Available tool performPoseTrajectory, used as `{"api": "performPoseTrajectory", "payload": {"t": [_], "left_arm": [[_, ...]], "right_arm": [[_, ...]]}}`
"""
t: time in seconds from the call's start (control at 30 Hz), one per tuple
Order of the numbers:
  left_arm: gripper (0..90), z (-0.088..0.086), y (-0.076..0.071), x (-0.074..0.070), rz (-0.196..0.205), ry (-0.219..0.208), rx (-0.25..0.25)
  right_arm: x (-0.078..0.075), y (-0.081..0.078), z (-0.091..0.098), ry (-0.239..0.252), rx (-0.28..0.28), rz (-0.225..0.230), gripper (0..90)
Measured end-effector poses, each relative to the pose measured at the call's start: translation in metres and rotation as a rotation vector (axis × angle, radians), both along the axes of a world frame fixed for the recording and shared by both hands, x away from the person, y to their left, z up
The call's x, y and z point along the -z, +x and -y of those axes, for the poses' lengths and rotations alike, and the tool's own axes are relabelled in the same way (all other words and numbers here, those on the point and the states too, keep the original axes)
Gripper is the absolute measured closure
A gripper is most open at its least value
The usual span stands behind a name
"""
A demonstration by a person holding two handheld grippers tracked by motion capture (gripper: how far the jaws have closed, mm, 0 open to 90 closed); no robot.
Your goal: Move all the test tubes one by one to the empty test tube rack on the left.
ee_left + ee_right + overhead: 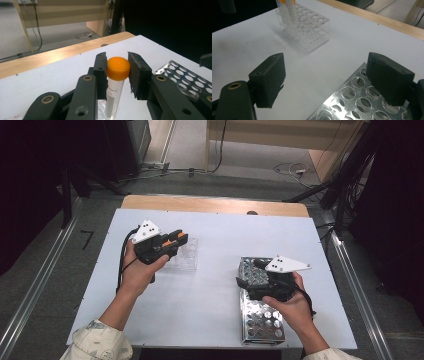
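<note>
1. The surface (210, 290) is a white board with two racks well apart: a clear rack (184, 254) toward the left and a metal rack (260, 312) toward the right. We judge the work in hand to be moving a tube between them, so we should keep the path over the bare middle free of cables.

2. The metal rack lies flat under the right hand-held gripper (325, 82), whose jaws are spread wide with nothing between them. If this rack is the goal, as we judge, we would use that gripper to steady the rack's edge, without covering the holes.

3. The clear rack carries more orange-capped tubes (287, 10) at its far corner. Lift straight up near it, so that we do not knock these.

4. The left hand-held gripper (117, 68) pinches the tube (113, 95) just beside the clear rack. The jaws press on the cap, not on the body, so we judge the hold shallow: move slowly and keep the tube hanging upright.

5. The tube's orange cap (118, 68) sits between the pads (101, 67), and the body hangs below. Before lowering, line the tip up over one hole, ease it in, and only then let go.
</note>
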State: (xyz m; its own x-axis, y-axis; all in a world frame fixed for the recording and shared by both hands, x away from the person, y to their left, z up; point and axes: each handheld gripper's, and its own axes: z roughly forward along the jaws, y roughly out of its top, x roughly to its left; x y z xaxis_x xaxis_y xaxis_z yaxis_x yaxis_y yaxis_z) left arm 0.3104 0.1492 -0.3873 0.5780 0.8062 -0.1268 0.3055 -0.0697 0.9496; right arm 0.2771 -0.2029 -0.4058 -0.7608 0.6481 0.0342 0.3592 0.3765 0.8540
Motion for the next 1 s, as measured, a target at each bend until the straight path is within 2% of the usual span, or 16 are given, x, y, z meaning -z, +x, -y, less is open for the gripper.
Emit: {"api": "performPoseTrajectory", "payload": {"t": [0.13,0.27,0.43,0.8,0.87,1.0], "left_arm": [[71.1,-0.003,0.005,-0.001,0.008,-0.004,-0.021],[71.1,-0.002,0.010,0.003,0.014,0.017,-0.035],[71.1,0.001,0.015,0.009,0.012,0.051,-0.028],[71.0,0.005,0.017,0.033,-0.038,0.116,-0.026],[71.0,0.006,0.017,0.037,-0.041,0.136,-0.027],[70.6,0.007,0.017,0.038,-0.036,0.144,-0.027]], "right_arm": [[0.001,0.000,0.002,0.003,0.005,0.000,15.0],[0.000,-0.001,0.004,0.002,0.007,0.002,15.1],[0.001,-0.001,0.005,0.011,0.010,-0.002,15.1],[0.003,-0.002,0.010,0.018,0.021,-0.007,15.4],[0.003,-0.002,0.010,0.020,0.022,-0.006,15.4],[0.003,-0.002,0.009,0.020,0.018,-0.007,15.4]]}}
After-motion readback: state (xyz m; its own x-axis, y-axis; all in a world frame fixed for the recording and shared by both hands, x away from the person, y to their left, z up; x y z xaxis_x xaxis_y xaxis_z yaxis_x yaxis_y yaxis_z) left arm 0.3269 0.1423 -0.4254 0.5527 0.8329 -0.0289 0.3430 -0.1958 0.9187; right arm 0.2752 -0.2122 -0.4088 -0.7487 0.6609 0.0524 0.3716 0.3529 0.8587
